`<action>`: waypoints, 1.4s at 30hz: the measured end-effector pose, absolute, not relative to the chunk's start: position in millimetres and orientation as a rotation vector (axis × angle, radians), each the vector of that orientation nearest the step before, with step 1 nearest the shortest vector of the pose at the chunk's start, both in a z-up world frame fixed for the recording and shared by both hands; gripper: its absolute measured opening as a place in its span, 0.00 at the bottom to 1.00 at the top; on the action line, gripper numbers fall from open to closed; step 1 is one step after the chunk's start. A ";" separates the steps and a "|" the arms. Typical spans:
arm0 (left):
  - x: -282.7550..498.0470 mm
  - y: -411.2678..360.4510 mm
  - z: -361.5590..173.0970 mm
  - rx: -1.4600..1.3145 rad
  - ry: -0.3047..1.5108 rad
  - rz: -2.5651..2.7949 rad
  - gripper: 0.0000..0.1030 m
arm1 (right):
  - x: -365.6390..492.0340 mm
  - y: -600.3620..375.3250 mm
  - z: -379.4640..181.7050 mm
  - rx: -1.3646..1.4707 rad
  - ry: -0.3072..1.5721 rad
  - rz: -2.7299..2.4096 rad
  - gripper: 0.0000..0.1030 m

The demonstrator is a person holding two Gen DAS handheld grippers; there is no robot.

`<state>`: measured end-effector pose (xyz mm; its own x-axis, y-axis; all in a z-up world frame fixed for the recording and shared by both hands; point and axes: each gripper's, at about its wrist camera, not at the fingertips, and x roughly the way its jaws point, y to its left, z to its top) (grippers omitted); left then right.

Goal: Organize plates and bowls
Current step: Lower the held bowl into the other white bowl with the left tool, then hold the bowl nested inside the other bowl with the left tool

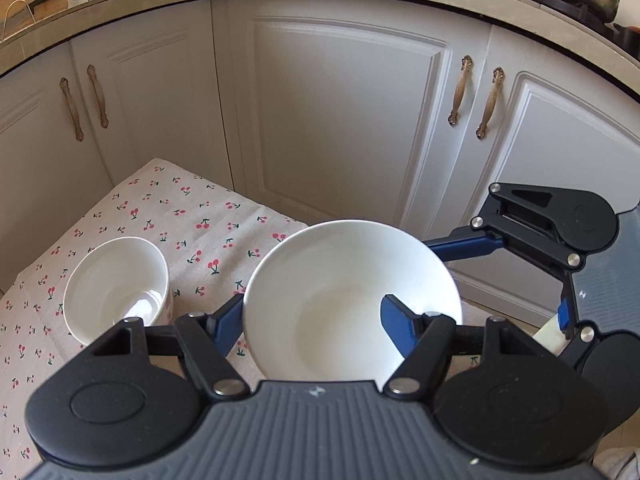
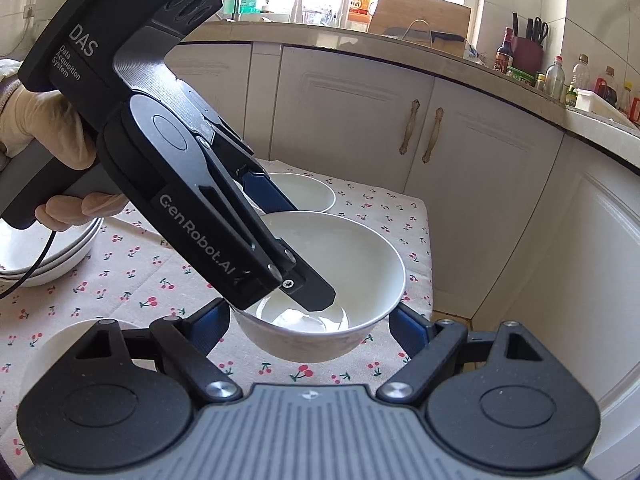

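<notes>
White bowl (image 1: 332,256) sits in both grippers at once, over the near corner of a cherry-print tablecloth (image 1: 208,216); whether its base is clear of the cloth I cannot tell. Left gripper (image 1: 312,300) is clenched on the bowl's wall: one blue finger runs down the outside and the other lies inside the bowl. In the right wrist view that inner finger's dark tip reaches down almost to the bottom. A gloved hand (image 2: 36,128) holds this gripper's handle, and a black cable trails from it.

Right gripper (image 2: 310,308) straddles the same bowl from the near side, with a blue finger on each flank. Both pads look pressed against the outer wall, so it reads as grasping the bowl across its width.

Second bowl (image 1: 116,284), also white, stands upright on the cloth to the left in the left wrist view, well apart from the held one. From the right wrist view another white bowl (image 2: 316,190) rests farther back on the cloth, and a stack of white plates (image 2: 48,256) lies at the left edge beneath the gloved hand. White cabinet doors (image 1: 340,120) with bronze handles stand just behind the table
</notes>
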<state>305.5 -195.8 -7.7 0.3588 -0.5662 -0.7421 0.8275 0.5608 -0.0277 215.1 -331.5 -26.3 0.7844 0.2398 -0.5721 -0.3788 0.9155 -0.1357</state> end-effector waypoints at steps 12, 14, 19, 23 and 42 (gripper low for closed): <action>253.9 -167.1 14.6 0.357 0.745 -0.929 0.69 | 164.3 -309.9 -9.0 -0.245 0.561 0.350 0.87; 246.9 -162.1 15.8 0.353 0.743 -0.932 0.69 | 156.9 -306.4 -8.2 -0.240 0.565 0.354 0.87; 229.3 -152.1 15.8 0.355 0.741 -0.927 0.69 | 140.7 -298.2 -8.7 -0.236 0.563 0.364 0.87; 219.9 -145.1 15.6 0.347 0.740 -0.925 0.69 | 132.2 -293.9 -10.4 -0.228 0.563 0.372 0.87; 206.3 -124.0 -9.6 0.310 0.792 -0.910 0.70 | 121.8 -275.9 -34.8 -0.205 0.623 0.417 0.87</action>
<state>206.3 -124.0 -9.6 0.3618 -0.5846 -0.7262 0.7997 0.5950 -0.0805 121.8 -275.9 -34.8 0.7324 0.3158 -0.6032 -0.4373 0.8972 -0.0613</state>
